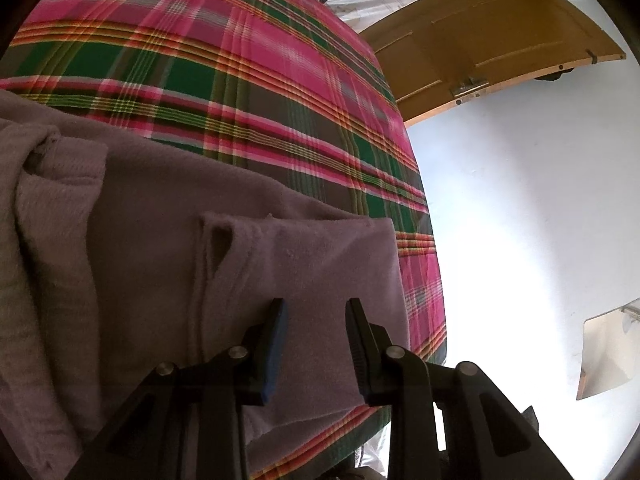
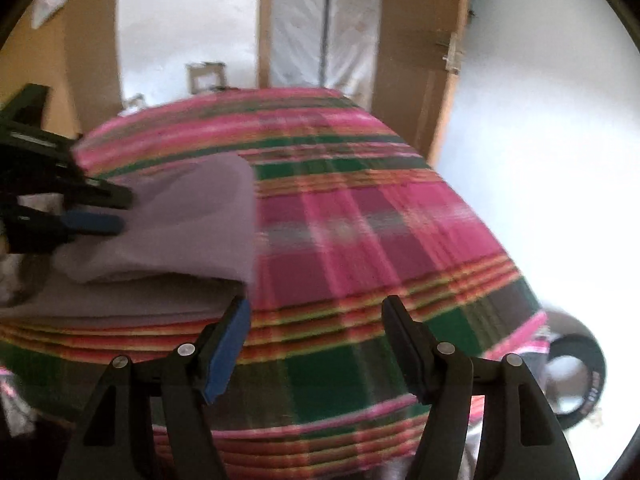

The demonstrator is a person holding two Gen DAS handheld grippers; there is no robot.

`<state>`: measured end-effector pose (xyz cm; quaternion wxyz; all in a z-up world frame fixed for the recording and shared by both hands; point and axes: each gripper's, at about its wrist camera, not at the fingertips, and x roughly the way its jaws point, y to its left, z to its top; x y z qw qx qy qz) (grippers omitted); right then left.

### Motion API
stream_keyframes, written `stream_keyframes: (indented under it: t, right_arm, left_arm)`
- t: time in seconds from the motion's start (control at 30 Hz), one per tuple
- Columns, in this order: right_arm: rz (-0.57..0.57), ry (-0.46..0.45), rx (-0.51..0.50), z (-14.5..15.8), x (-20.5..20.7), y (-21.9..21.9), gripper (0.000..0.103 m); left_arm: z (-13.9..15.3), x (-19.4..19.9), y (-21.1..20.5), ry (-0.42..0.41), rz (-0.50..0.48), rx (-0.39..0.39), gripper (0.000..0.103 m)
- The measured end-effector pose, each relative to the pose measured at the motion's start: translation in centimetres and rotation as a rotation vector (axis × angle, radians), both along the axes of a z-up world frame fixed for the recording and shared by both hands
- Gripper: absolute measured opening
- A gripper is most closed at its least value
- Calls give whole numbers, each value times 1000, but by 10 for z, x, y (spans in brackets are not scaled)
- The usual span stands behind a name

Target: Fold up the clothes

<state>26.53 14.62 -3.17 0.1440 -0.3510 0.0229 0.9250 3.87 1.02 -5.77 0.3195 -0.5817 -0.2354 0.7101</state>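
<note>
The left hand-held gripper (image 1: 316, 312), jaws parted, rests over the folded mauve garment (image 1: 248, 280) on the plaid-covered bed (image 1: 248, 92), apparently steadying it, while the right hand-held gripper (image 2: 316, 308) hovers wide and empty nearby.

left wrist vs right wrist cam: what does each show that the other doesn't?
Left wrist only: the garment's layered folds close up and, at left, a paler ribbed cloth; a pale box on the floor at right.

Right wrist only: the left claw from outside, its jaws apart against the folded garment; the right claw open over bare bedspread, holding nothing; a dark ring on the floor; a small frame by the wall.

Both: the mauve folded garment, the pink and green plaid bedspread, the wooden door, white floor.
</note>
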Motion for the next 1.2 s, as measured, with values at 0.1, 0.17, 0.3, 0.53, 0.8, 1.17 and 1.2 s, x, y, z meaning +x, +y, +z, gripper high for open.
stream_keyframes:
  t: [0.1, 0.17, 0.3, 0.53, 0.8, 1.17, 1.2]
  right_arm:
    - [72, 16, 59, 1, -5, -19, 70]
    - [80, 0, 87, -3, -13, -25, 70]
    - [47, -8, 103, -7, -34, -25, 70]
    - [-33, 9, 181, -10, -51, -27, 70]
    - [-130, -15, 186, -5, -34, -18, 70]
    - [-186, -65, 177, -1, -11, -10, 70]
    - [-194, -69, 169, -1, -9, -7, 70]
  left_arm:
    - [0, -1, 0, -7, 5, 8, 30]
    - [-1, -2, 0, -10, 5, 9, 30]
    - [-2, -3, 2, -9, 2, 3, 30]
    - [-3, -4, 1, -17, 5, 12, 30]
    - [-4, -3, 0, -17, 2, 15, 30]
    - [-4, -3, -3, -18, 2, 22, 30]
    - [-4, -2, -4, -18, 3, 23, 30]
